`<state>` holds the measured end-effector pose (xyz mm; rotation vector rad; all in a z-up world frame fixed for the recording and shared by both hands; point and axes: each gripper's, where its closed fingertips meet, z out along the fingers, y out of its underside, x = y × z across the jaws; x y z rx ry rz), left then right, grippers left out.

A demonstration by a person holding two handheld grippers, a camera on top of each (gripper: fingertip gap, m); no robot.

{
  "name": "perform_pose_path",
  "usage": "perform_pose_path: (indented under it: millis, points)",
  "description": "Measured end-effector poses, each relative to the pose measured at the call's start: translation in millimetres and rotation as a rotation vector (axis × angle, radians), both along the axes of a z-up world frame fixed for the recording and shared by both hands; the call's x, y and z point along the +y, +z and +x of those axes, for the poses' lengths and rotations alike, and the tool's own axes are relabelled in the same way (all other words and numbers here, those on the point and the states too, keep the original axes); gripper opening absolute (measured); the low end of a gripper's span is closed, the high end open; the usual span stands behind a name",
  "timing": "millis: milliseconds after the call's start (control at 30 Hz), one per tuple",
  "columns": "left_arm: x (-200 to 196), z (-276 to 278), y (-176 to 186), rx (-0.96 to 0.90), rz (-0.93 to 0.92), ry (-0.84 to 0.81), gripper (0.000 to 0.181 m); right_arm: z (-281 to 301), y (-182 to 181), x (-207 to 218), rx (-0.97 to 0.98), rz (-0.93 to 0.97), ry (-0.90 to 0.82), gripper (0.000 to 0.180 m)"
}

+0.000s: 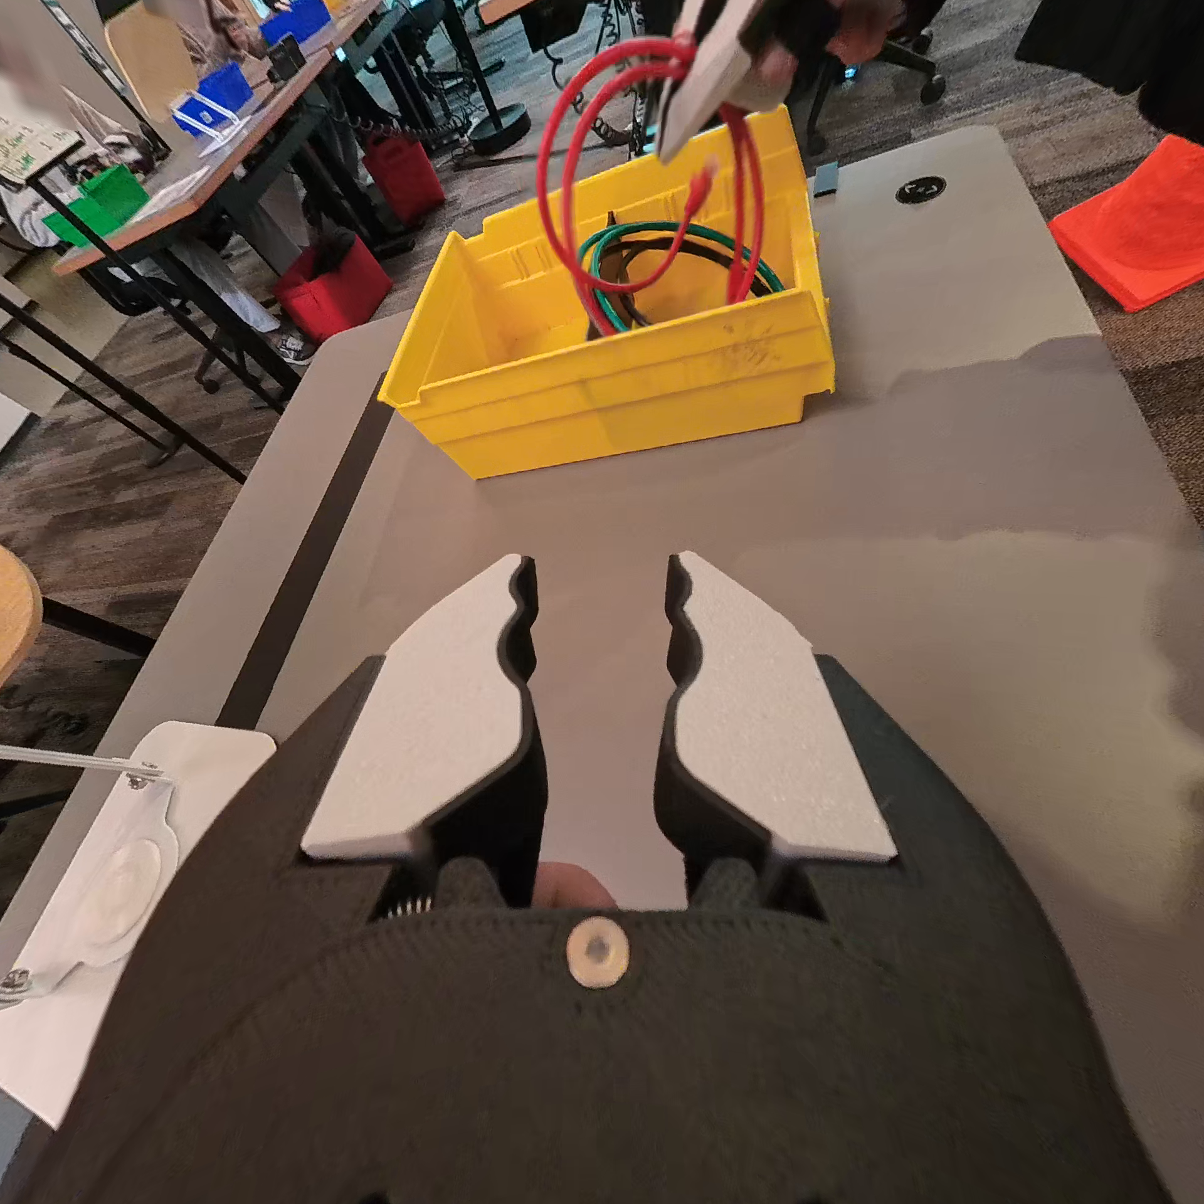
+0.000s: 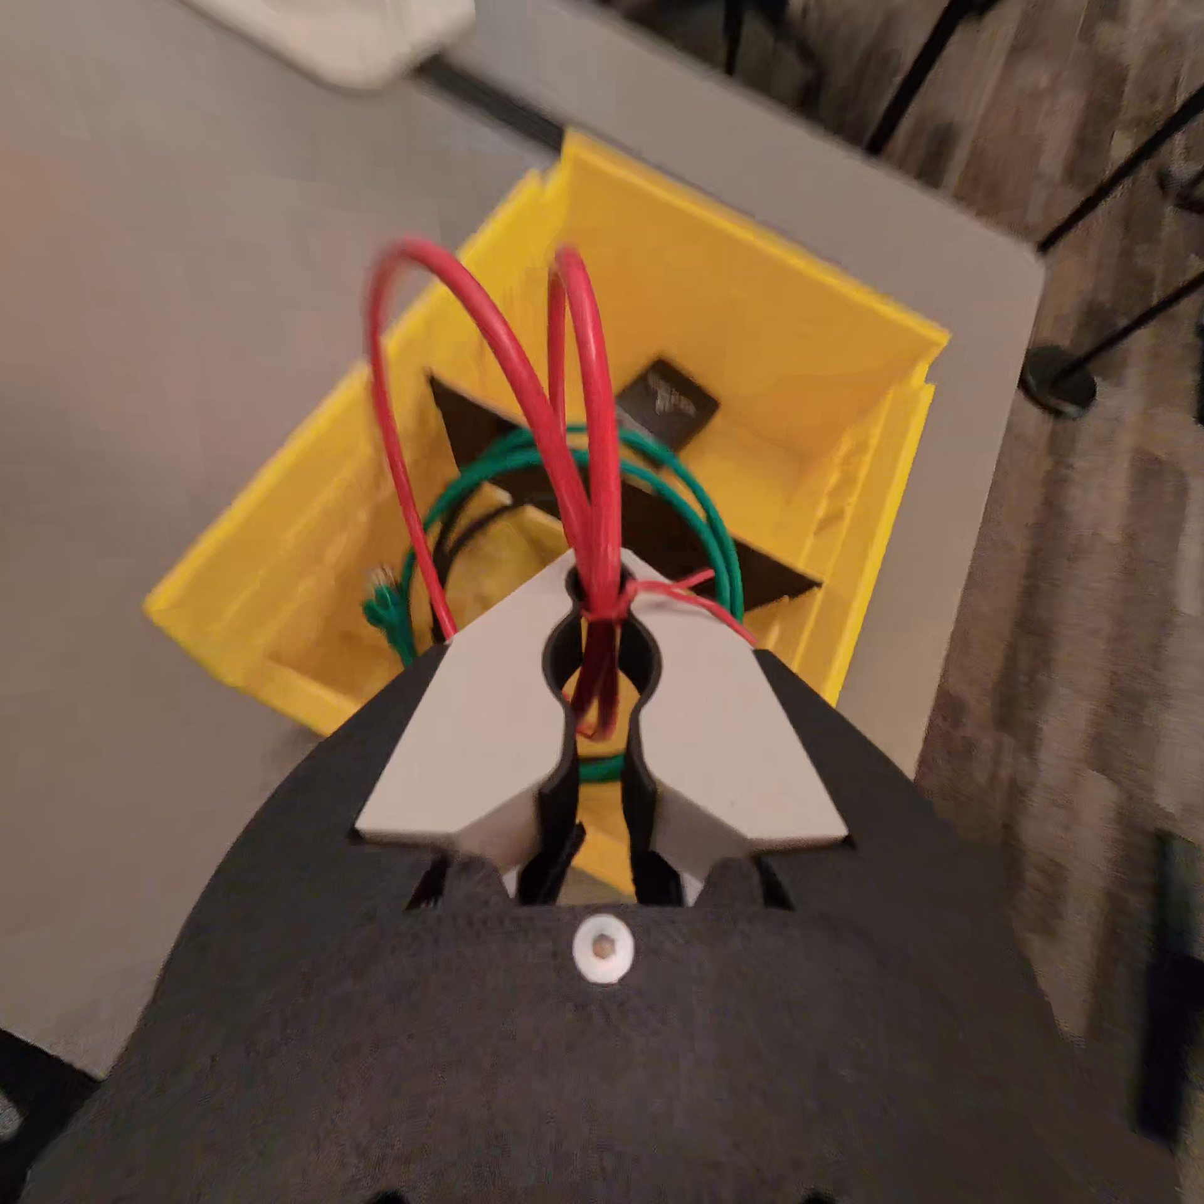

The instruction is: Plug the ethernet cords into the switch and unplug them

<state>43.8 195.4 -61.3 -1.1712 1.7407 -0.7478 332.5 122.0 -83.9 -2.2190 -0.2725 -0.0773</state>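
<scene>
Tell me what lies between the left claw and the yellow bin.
Nothing: in the left wrist view, only bare grey table separates the open left claw from the yellow bin.

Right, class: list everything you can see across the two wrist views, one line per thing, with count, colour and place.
Red cord: one, red, coiled and tied, lifted above the bin.
Green cord: one, green, coiled inside the bin.
Black cord: one, black, in the bin by the green cord.
Small black box: one, black, in the bin; possibly the switch, I cannot tell.
Bin: one, yellow, on the table.
Table: one, grey, under the bin.
Orange sheets: a stack, orange, past the table's edge.
Left claw: one, white and black, open over the table.
Right claw: one, shut on the red cord's tied part.
</scene>
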Motion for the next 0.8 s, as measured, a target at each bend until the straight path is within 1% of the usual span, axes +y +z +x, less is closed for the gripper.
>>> perform_pose_path:
  millis: [67,100,133,200,300,333,367,400,467,533,600,633,700,767,800]
  points:
    - [1,-2,-3,0.01,0.001,0.003,0.037,10,-29,-7,-0.086,-0.166,-0.05,0.013]
    - [2,-3,-4,0.016,0.006,0.007,0.037,18,-39,-11,-0.141,-0.234,-0.085,0.014]
    - [3,-4,-5,0.021,0.011,0.009,0.037,24,-42,-13,-0.206,-0.266,-0.105,0.016]
    - [5,-7,-7,0.029,0.012,0.013,0.038,30,-33,-11,-0.278,-0.252,-0.124,0.019]
    - [7,-11,-8,0.032,0.01,0.02,0.038,32,-10,-4,-0.321,-0.179,-0.149,0.024]
    - [8,-12,-8,0.032,0.009,0.023,0.038,32,-5,-2,-0.328,-0.161,-0.152,0.021]
    - [8,-13,-8,0.032,0.008,0.025,0.038,31,-1,0,-0.334,-0.137,-0.137,0.01]
    - [8,-15,-8,0.033,0.007,0.027,0.038,25,2,4,-0.325,-0.105,-0.102,0.008]
    - [9,-17,-10,0.039,0.01,0.033,0.038,18,4,2,-0.305,-0.126,-0.071,0.002]
    - [10,-19,-10,0.042,0.011,0.038,0.038,18,14,0,-0.361,-0.132,-0.069,0.0]
    - [10,-21,-11,0.044,0.008,0.041,0.038,4,20,0,-0.346,-0.125,-0.009,0.0]
    - [10,-21,-12,0.046,0.008,0.041,0.038,4,23,3,-0.364,-0.113,-0.01,0.0]
    - [10,-22,-12,0.05,0.012,0.042,0.038,11,18,9,-0.398,-0.116,-0.037,0.0]
    - [8,-23,-13,0.054,0.015,0.038,0.038,19,4,18,-0.44,-0.125,-0.053,0.001]
    - [8,-23,-13,0.057,0.018,0.037,0.038,24,-4,22,-0.452,-0.131,-0.07,0.008]
